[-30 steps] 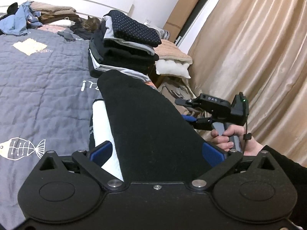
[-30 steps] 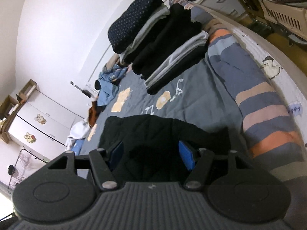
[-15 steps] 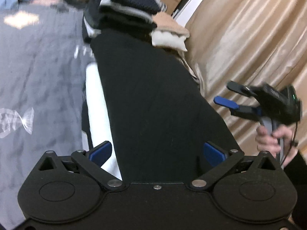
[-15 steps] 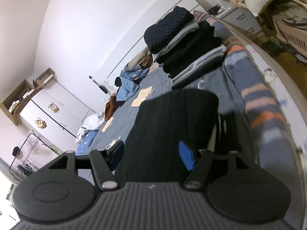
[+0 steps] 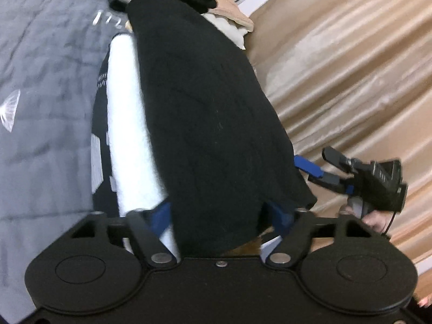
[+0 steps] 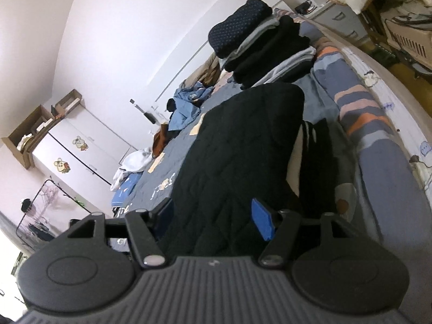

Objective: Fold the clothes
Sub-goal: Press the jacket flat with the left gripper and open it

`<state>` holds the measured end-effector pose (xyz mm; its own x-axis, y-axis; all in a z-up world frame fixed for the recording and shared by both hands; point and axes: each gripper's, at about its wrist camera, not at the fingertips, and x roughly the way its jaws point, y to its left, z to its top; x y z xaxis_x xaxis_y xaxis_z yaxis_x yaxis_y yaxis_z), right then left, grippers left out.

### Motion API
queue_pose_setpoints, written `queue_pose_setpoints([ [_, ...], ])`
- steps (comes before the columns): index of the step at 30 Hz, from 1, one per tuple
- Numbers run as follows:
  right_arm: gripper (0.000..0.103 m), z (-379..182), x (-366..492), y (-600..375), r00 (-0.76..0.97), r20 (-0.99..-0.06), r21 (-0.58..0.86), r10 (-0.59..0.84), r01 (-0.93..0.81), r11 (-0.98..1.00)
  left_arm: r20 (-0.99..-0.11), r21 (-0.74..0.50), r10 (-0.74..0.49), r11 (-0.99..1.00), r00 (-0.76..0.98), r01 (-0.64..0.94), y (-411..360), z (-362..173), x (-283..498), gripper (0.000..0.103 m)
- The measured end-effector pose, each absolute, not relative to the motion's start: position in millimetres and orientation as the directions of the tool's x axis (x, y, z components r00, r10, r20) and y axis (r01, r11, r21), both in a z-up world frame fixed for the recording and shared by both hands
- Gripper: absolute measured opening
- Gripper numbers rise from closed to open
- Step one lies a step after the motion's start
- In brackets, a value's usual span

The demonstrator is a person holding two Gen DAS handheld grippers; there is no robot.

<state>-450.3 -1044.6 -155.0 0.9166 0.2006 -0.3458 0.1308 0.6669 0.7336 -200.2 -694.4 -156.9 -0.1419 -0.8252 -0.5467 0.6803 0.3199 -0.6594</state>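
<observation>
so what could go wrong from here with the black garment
The left gripper is closing with the black garment bunched between its fingers, so it may grab extra layers and spoil the fold. The garment's far end lies close against the stack of folded clothes; pushing it forward could nudge or topple that stack.

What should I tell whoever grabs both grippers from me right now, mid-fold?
Left gripper: jaws closing, near edge of the black quilted garment between them.
Right gripper: around the same garment's other edge; grip unclear, treat as loose.
Garment lies folded lengthwise on the grey bedspread, a white layer showing along one side.
Done: folded stack stands just beyond it.
Left: finish this fold, likely add it to the stack; unfolded clothes wait farther up the bed.
</observation>
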Motion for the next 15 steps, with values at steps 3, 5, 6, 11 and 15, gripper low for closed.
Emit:
queue_pose_setpoints([
  [3,0.063,-159,-451,-1045,0.916,-0.345,0.736,0.206,0.128,0.665,-0.555,-0.679,-0.819,0.345,-0.146,0.648,-696,-166,-197,0.074],
  [5,0.063,-161,-451,-1046,0.915,-0.345,0.737,0.208,0.127,0.664,-0.538,-0.714,-0.826,0.341,-0.168,0.611,-699,-174,-198,0.076],
  [6,0.063,-162,-451,-1046,0.915,-0.346,0.736,0.208,0.127,0.665,-0.528,-0.732,-0.830,0.338,-0.180,0.591,-701,-178,-198,0.076],
  [11,0.063,-169,-454,-1047,0.919,-0.336,0.753,0.205,0.131,0.645,-0.528,-0.717,-0.833,0.333,-0.166,0.613,-705,-178,-207,0.054],
  [15,0.063,-170,-454,-1048,0.919,-0.326,0.768,0.220,0.122,0.629,-0.489,-0.731,-0.859,0.306,-0.155,0.610,-694,-163,-200,0.030],
])
